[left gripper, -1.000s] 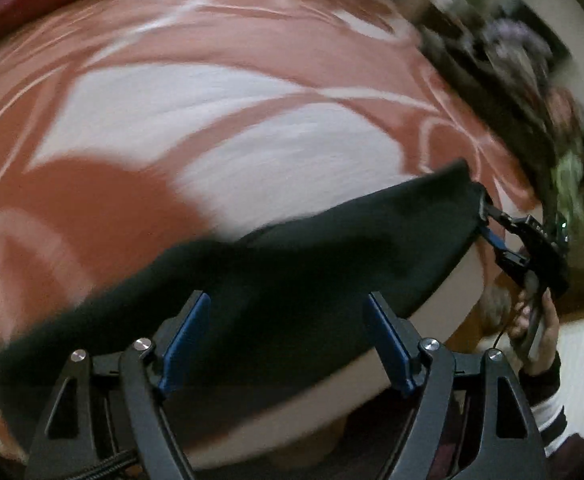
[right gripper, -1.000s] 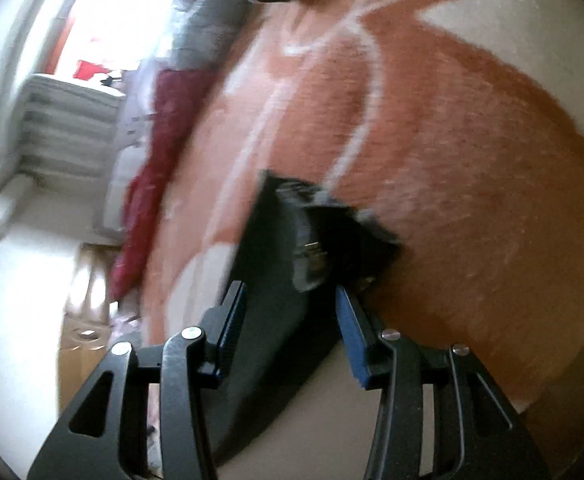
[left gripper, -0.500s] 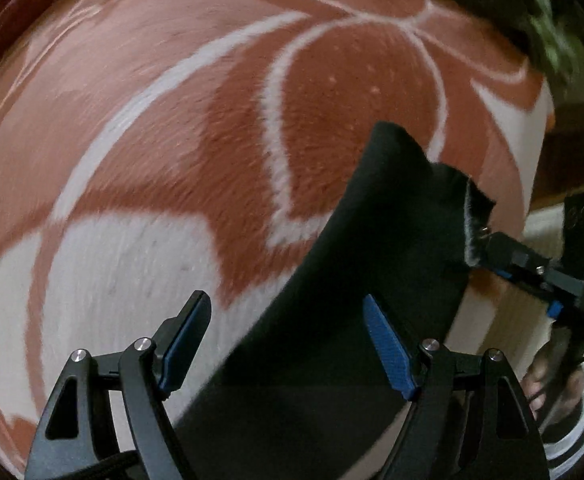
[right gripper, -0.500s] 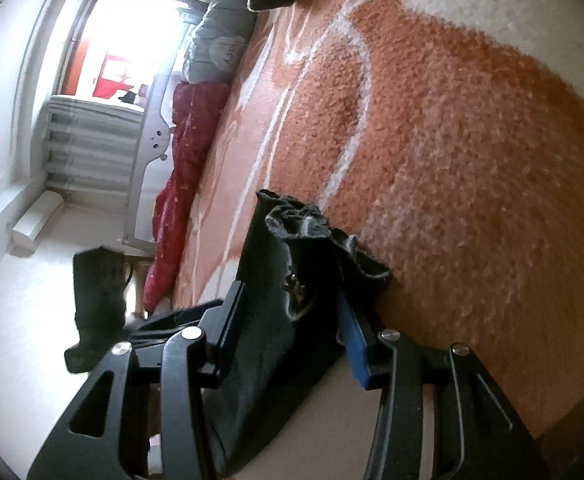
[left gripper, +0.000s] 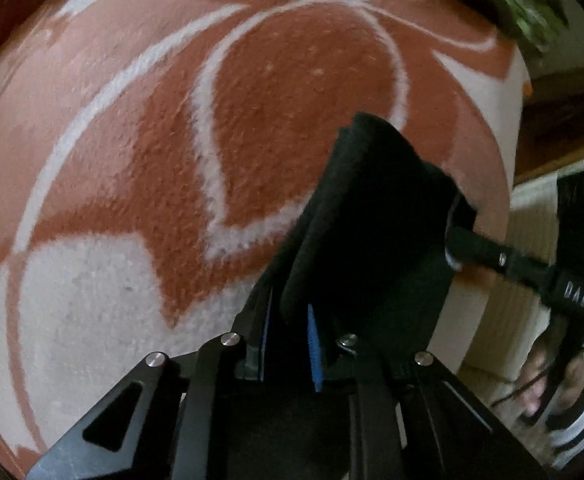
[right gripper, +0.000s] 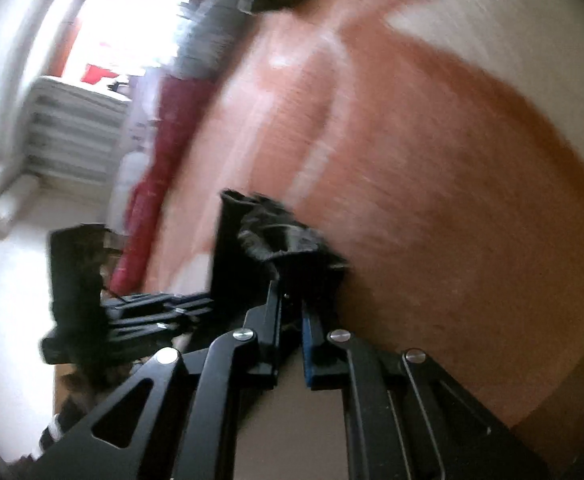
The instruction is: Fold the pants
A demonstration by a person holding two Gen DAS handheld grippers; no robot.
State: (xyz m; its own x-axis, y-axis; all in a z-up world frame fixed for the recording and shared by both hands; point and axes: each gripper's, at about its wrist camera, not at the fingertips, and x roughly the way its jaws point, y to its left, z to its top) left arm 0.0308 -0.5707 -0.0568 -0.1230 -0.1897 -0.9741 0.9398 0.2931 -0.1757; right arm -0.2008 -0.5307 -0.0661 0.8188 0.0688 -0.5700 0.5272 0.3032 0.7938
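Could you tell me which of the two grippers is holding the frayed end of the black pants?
The right gripper: ragged threads of the pants bunch above it, while the left gripper clamps a smooth folded edge.

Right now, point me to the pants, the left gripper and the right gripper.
pants point(left gripper: 372, 208): left wrist view, on the black fabric above the fingers.
left gripper point(left gripper: 287, 320): left wrist view, between the fingertips, shut on the pants.
right gripper point(right gripper: 292, 300): right wrist view, between the fingertips, clamped on the pants edge.

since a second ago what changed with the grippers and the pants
Both grippers went from open to shut: the left gripper and right gripper each closed their fingers on an edge of the black pants. The pants remain over the orange and white rug.
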